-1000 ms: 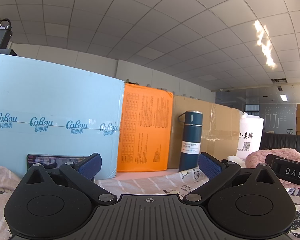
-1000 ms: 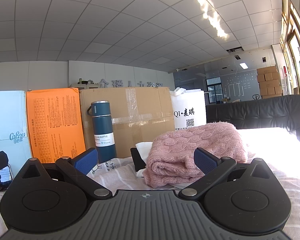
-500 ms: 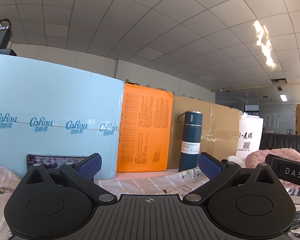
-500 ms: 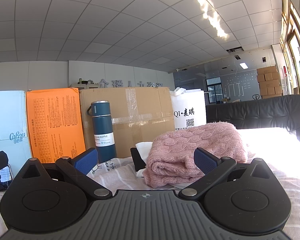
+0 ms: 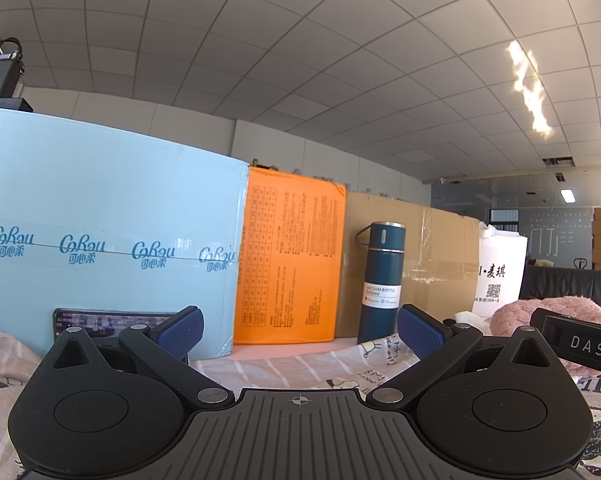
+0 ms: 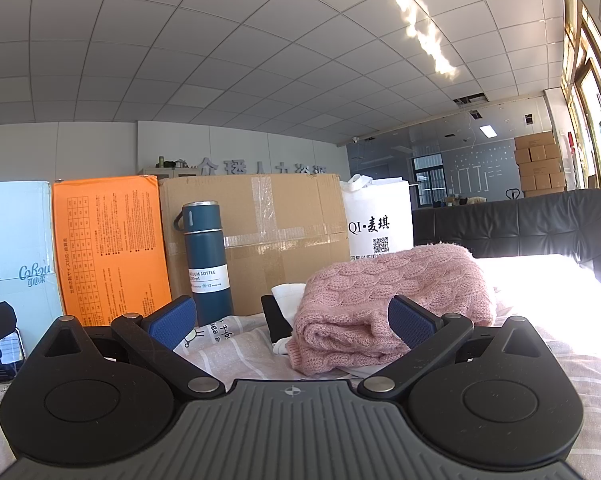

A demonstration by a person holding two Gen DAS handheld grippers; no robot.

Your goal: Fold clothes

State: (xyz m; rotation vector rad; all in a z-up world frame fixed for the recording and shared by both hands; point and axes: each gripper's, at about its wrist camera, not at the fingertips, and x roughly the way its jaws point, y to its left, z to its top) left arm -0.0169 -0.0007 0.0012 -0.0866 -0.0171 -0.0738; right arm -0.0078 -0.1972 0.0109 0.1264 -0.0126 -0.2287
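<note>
A folded pink knit sweater [image 6: 384, 300] lies on the striped, printed cloth [image 6: 228, 344] just ahead of my right gripper [image 6: 292, 318], which is open and empty with its right finger beside the sweater. The sweater also shows at the far right of the left wrist view [image 5: 548, 312]. A white garment [image 6: 288, 296] and a dark item lie under the sweater's left side. My left gripper [image 5: 300, 330] is open and empty, low over the printed cloth [image 5: 332, 364].
A dark blue vacuum bottle [image 6: 206, 256] stands at the back, in front of a cardboard box [image 6: 276, 240], an orange box [image 5: 292, 264] and a light blue box [image 5: 108, 240]. A white bag [image 6: 380, 224] stands behind the sweater. A phone [image 5: 108, 320] leans on the blue box.
</note>
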